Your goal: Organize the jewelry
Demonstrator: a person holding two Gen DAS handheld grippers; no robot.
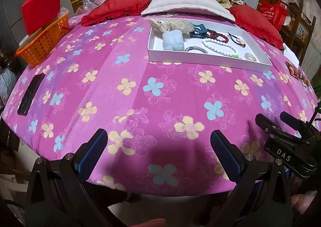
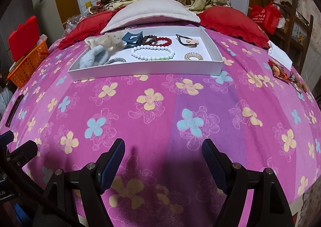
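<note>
A white tray (image 1: pixel 200 60) (image 2: pixel 140 69) lies on the pink flowered bed, far from both grippers. In it are a white bead bracelet (image 1: pixel 218 45) (image 2: pixel 152 51), a dark red bead bracelet (image 1: pixel 217 35) (image 2: pixel 160 40), a blue hair claw (image 1: pixel 197 30) (image 2: pixel 132 38), a light blue scrunchie (image 1: pixel 173 40) (image 2: pixel 93 58), a cream dotted scrunchie (image 1: pixel 170 24) (image 2: pixel 106 42), a black hair tie (image 1: pixel 237 40) (image 2: pixel 187 43), a clear coil tie (image 1: pixel 249 56) (image 2: pixel 193 56) and a grey band (image 1: pixel 195 49) (image 2: pixel 116 60). My left gripper (image 1: pixel 159 142) and right gripper (image 2: pixel 163 151) are open and empty above the bed's near edge.
An orange basket (image 1: pixel 43 40) (image 2: pixel 26 66) stands at the bed's left edge. A dark phone (image 1: pixel 31 94) lies at the left. Snack packets (image 2: pixel 286 75) and a white paper (image 2: pixel 279 53) lie at the right. Red and grey pillows (image 2: pixel 152 13) are behind the tray.
</note>
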